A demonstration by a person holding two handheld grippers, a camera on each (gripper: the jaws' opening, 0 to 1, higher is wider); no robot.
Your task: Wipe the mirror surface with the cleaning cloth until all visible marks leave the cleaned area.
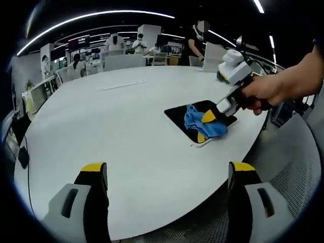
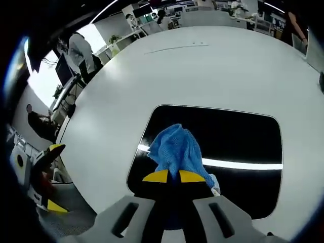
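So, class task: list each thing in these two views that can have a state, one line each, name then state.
mirror: lying flat on the white table, cloth on it.
blue cloth: bunched, pinched in the right gripper, resting on the mirror.
right gripper: shut on the cloth.
left gripper: open, empty, above the table edge.

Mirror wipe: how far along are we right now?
Done: the right gripper is shut on the blue cloth, and the cloth is pressed on the mirror. In hand: wiping near the mirror's edge closest to the gripper. Left: I can't make out marks on the dark glass, only a reflected light strip, so cleanliness is unconfirmed. The left gripper hangs open over the table, idle.
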